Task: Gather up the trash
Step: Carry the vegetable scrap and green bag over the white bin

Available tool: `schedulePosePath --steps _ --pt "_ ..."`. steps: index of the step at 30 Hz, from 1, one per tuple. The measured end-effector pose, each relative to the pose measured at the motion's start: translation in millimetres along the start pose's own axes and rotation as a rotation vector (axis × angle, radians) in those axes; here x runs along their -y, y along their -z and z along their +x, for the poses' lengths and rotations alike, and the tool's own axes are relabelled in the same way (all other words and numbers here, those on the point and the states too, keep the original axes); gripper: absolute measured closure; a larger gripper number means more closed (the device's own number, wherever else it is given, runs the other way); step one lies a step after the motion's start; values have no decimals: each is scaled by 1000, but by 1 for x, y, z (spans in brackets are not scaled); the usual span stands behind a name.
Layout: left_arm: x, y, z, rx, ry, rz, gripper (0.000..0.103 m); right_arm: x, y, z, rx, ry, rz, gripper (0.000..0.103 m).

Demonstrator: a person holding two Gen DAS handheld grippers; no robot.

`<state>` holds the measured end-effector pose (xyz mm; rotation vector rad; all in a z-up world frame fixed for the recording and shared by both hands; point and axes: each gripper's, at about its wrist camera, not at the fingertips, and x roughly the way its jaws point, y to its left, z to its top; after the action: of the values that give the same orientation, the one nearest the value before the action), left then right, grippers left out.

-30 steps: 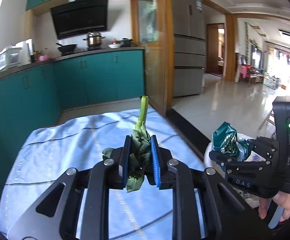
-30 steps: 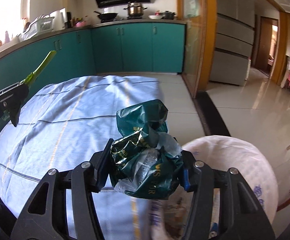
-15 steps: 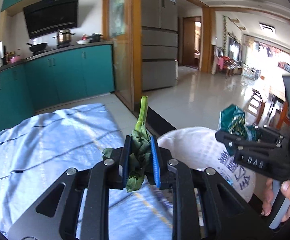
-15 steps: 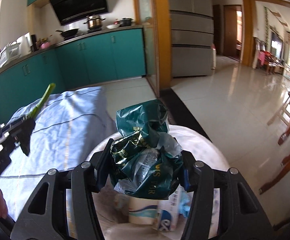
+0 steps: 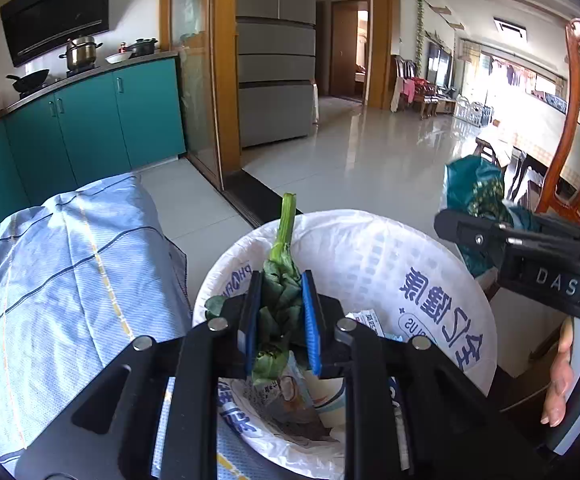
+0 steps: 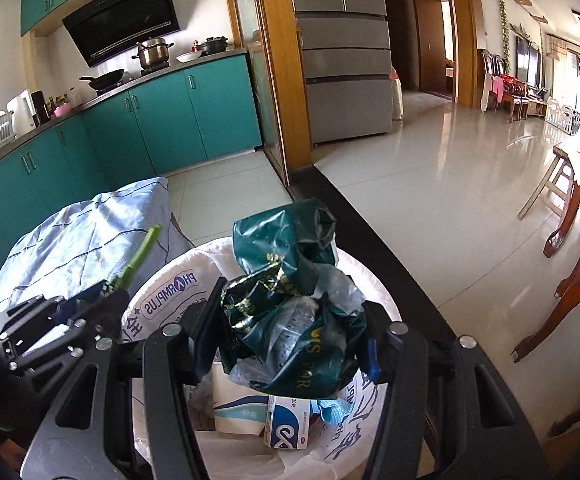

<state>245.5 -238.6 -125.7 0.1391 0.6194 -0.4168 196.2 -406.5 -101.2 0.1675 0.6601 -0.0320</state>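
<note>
Teal kitchen cabinets [image 6: 178, 120] run along the back at 10 o'clock, with a steel refrigerator [image 6: 342, 72] at 12 o'clock and glossy pale floor tiles [image 6: 450, 184] spreading toward 2 o'clock. At 9 o'clock in both views lies a surface draped in a light blue checked cloth [image 5: 62, 272]. Just beside it stands a bin lined with a white plastic bag [image 5: 390, 264] printed in blue lettering, already holding cartons and a paper cup.

In the left wrist view, the left gripper [image 5: 278, 316] is clamped on a wilted leafy vegetable stalk [image 5: 282, 280]; its blue pads press both sides of the leaves, and the pale green stem points toward 12 o'clock, over the bag's open mouth. From the right wrist view the same stalk [image 6: 142, 252] sits at 9 o'clock above the bag's rim.

The right gripper [image 6: 286, 344] is closed on a crumpled dark green plastic bag [image 6: 290, 300] with gold print and some clear film bunched in it, held above the liner's opening, with a small blue and white box [image 6: 290, 420] directly below. A person's hand [image 5: 566, 372] holds the right gripper's handle at 4 o'clock in the left view. A wooden chair [image 6: 570, 280] stands at 3 o'clock.
</note>
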Motion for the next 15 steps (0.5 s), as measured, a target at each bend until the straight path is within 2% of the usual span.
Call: schedulePosePath --steps 11,15 --pt "5 8 7 -36 -26 23 82 -3 0 14 -39 7 2 48" --pt "1 5 4 -24 -26 5 82 -8 0 21 -58 14 -15 48"
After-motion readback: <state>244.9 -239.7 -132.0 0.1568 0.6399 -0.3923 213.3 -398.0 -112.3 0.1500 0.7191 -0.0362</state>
